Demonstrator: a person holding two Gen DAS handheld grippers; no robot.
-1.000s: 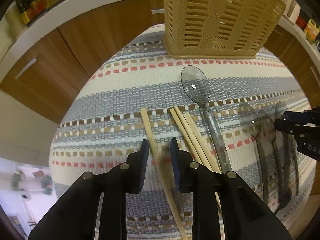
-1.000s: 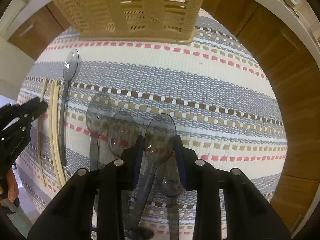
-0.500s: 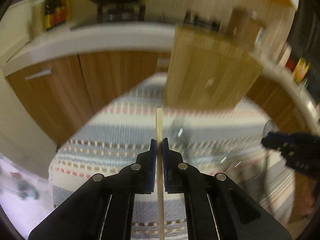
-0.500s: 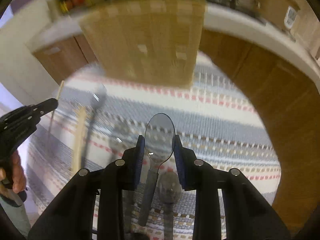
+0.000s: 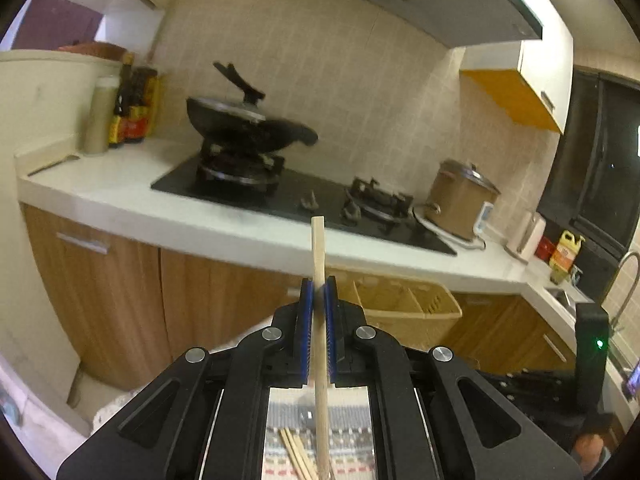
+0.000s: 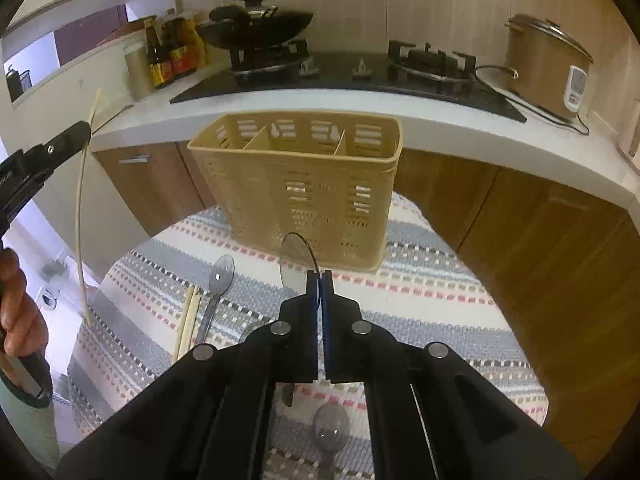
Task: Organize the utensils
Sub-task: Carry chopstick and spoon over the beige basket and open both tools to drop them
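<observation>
While both grippers carry one utensil each, the basket (image 6: 312, 184) holds nothing visible.
Left of the basket, the left gripper (image 5: 319, 312) pinches one chopstick (image 5: 318, 256) upright, raised off the striped mat (image 6: 420, 292). Before the basket's left part, further chopsticks (image 6: 188, 316) and a clear spoon (image 6: 218, 284) lie on the mat. Directly before the basket, the right gripper (image 6: 320, 300) is clamped on a second clear spoon (image 6: 296, 260). Judged progress: early; every utensil remains outside the compartments.
</observation>
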